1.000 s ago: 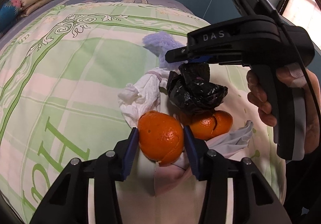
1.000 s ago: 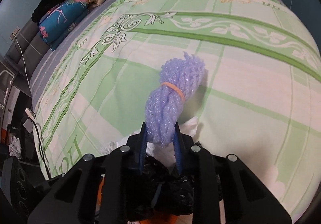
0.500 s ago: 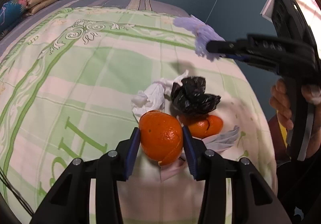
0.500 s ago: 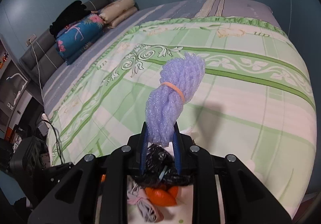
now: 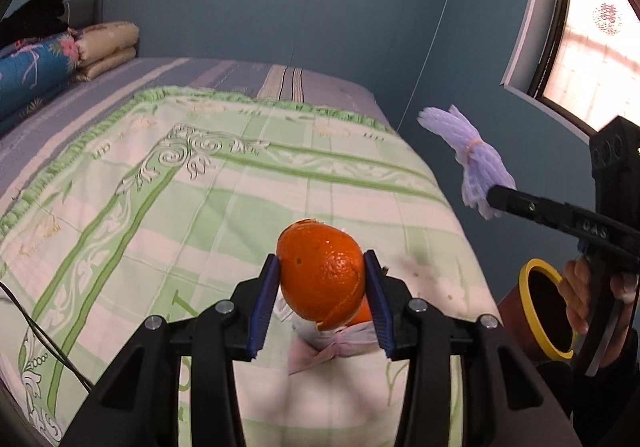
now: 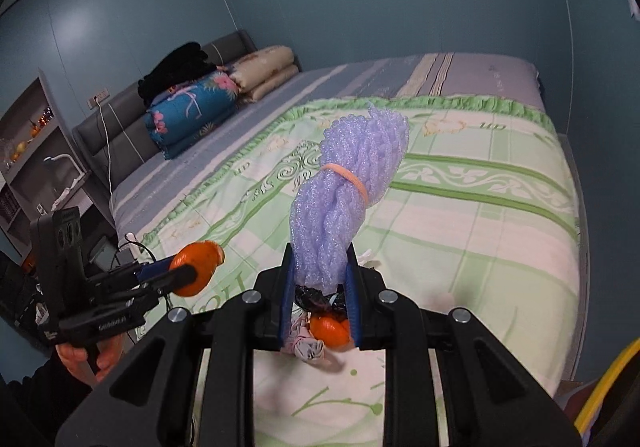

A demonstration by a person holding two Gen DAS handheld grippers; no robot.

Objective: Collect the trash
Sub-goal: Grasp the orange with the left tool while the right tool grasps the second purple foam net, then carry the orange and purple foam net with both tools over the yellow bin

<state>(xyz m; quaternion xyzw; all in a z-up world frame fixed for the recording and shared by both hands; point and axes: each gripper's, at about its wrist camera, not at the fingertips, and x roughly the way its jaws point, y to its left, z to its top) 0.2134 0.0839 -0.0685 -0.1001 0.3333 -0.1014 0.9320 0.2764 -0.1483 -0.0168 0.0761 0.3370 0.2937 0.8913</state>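
While left tongs (image 5: 320,287) clamp orange peel (image 5: 320,279), right tongs (image 6: 320,287) pinch foam net (image 6: 348,191), long axis forward-up.

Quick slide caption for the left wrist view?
Left gripper lifts orange peel above the bed; right gripper carries purple foam netting.

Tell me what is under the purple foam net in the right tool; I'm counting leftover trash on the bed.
Below the purple foam net: a black bag, orange peel and crumpled tissue. Anything beneath them is covered.

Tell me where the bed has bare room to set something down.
The green blanket is bare from the leftover pile to its ruffled far edge, and so is the striped sheet beyond. The near edge is crowded: black bag, orange peel and tissue.
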